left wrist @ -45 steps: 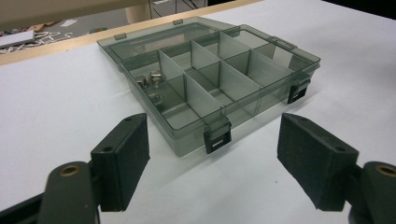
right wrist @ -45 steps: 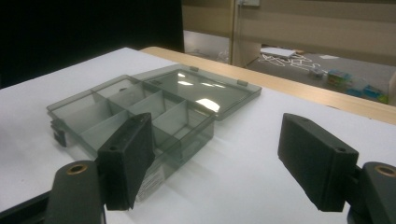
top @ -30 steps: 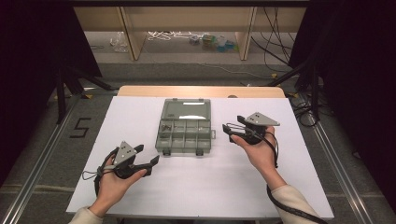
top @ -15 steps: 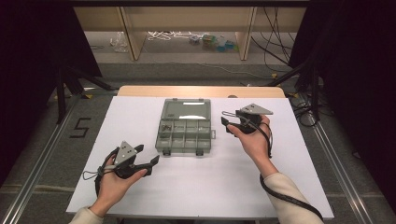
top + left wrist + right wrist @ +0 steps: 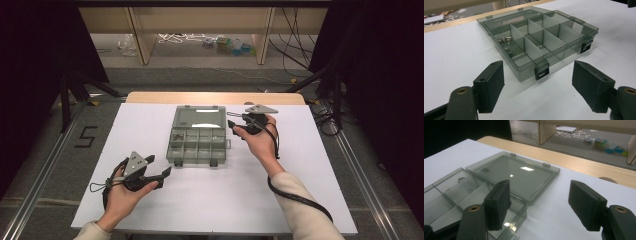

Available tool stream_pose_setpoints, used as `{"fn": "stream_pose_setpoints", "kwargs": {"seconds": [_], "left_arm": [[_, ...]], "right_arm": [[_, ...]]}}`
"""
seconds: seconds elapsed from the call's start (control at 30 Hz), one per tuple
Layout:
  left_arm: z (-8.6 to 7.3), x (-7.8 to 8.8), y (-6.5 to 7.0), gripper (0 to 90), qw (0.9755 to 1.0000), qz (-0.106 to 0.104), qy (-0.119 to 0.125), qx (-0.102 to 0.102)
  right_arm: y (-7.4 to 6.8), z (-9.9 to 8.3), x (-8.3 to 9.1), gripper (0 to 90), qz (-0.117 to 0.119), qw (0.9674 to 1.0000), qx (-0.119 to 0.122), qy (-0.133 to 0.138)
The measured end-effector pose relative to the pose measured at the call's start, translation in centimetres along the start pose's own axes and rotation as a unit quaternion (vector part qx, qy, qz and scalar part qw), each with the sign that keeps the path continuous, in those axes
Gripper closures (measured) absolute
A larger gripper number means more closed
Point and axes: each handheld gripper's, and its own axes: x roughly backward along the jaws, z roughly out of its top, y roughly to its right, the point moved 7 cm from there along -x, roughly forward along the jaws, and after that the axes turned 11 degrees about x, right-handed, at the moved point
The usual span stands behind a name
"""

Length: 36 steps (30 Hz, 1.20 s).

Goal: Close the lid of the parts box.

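Holding the left gripper [image 5: 162, 175] low over the white table [image 5: 210, 200] on your near left, you've got its jaws spread wide with nothing between them. In the left gripper view those black pads [image 5: 489, 85] point at the near corner of the smoky clear plastic box [image 5: 197, 145], which sits a little way ahead, not touching. The box is lying open in the middle of the table, with two black latches [image 5: 541, 71] on its near wall and dividers splitting it into small compartments. A few metal nuts [image 5: 506, 41] sit in the far-left compartment as that gripper sees it; the other compartments look empty from here.

Further out, your right gripper [image 5: 235, 125] is up beside the right edge of the box, about level with the hinge line. Its jaws have just been closing a bit but they're wide apart, and nothing is between them. In the right gripper view, one pad hangs over the tray's corner, the other over bare table. The lid [image 5: 515, 176] is flipped flat onto the table behind the tray. Past that is the wooden table edge [image 5: 215, 97], then the floor with some clutter under the shelving.
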Motion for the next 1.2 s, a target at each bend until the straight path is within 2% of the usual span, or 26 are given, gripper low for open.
{"fn": "stream_pose_setpoints", "kwargs": {"seconds": [0.03,0.07,0.1,0.13,0.17,0.3,0.37,0.4,0.5,0.67,0.8,0.83,0.9,0.93,0.97,1.0,1.07,1.1,1.13,1.2], "left_arm": [[-0.1,-0.1,0.1,25.6,1.0,0.001,-0.001,0.007],[-0.1,0.0,0.0,25.6,1.0,0.0,-0.003,-0.003],[-0.1,-0.1,0.0,25.6,1.0,0.001,-0.002,0.003],[0.0,-0.1,0.0,25.6,1.0,0.0,-0.002,-0.001],[-0.1,-0.1,0.1,25.6,1.0,0.0,-0.002,0.005],[-0.1,-0.1,0.2,25.6,1.0,-0.002,-0.003,0.002],[-0.1,0.0,0.2,25.6,1.0,-0.003,-0.004,-0.002],[-0.1,0.0,0.3,25.5,1.0,-0.002,-0.004,0.004],[0.0,0.0,0.4,25.5,1.0,-0.005,-0.004,0.002],[0.0,0.0,0.4,25.5,1.0,-0.008,-0.003,0.003],[0.1,0.1,0.5,25.5,1.0,-0.008,0.0,0.001],[0.1,0.1,0.4,25.4,1.0,-0.006,-0.001,0.006],[0.1,0.1,0.3,25.3,1.0,-0.006,-0.002,-0.004],[0.1,0.1,0.4,25.4,1.0,-0.008,-0.001,0.003],[0.1,0.2,0.3,25.4,1.0,-0.007,-0.001,0.001],[0.1,0.2,0.4,25.4,0.9999,-0.009,0.001,0.006],[0.1,0.2,0.3,25.4,1.0,-0.008,0.0,0.002],[0.1,0.2,0.3,25.4,1.0,-0.009,0.0,0.004],[0.1,0.2,0.4,25.3,0.9999,-0.009,0.001,0.007],[0.1,0.2,0.3,25.4,1.0,-0.008,0.0,0.0]], "right_arm": [[0.1,0.1,-0.2,35.1,-0.004,1.0,0.003,0.001],[0.0,0.3,-0.5,35.1,0.002,1.0,-0.004,-0.001],[0.2,0.4,-0.7,35.2,-0.005,1.0,0.002,0.004],[0.1,0.5,-1.0,35.4,0.0,1.0,-0.002,-0.004],[0.0,0.6,-1.1,35.4,-0.001,1.0,-0.006,-0.007],[-0.1,1.1,-1.7,35.7,-0.001,0.9999,0.001,-0.011],[-0.3,1.3,-2.0,36.0,0.003,0.9999,-0.005,-0.015],[-0.3,1.4,-2.1,36.4,0.005,0.9998,-0.002,-0.019],[-0.3,1.6,-2.6,37.1,-0.002,0.9998,-0.004,-0.017],[0.0,1.7,-3.3,37.3,-0.002,0.9994,-0.012,-0.032],[0.4,1.5,-3.8,38.5,-0.016,0.9988,-0.018,-0.043],[0.6,1.5,-4.0,38.8,-0.022,0.9988,-0.015,-0.042],[0.9,1.5,-4.3,39.2,-0.026,0.9986,-0.005,-0.047],[0.8,1.5,-4.4,39.6,-0.024,0.9982,-0.02,-0.051],[0.8,1.5,-4.6,39.9,-0.025,0.998,-0.024,-0.053],[0.9,1.4,-4.8,40.3,-0.028,0.9979,-0.024,-0.054],[1.0,1.3,-5.1,40.7,-0.032,0.9975,-0.022,-0.058],[1.2,1.2,-5.5,41.1,-0.037,0.9977,-0.015,-0.055],[1.1,1.2,-5.6,41.6,-0.034,0.9974,-0.019,-0.06],[1.2,1.1,-5.9,42.4,-0.037,0.9968,-0.02,-0.068]]}}
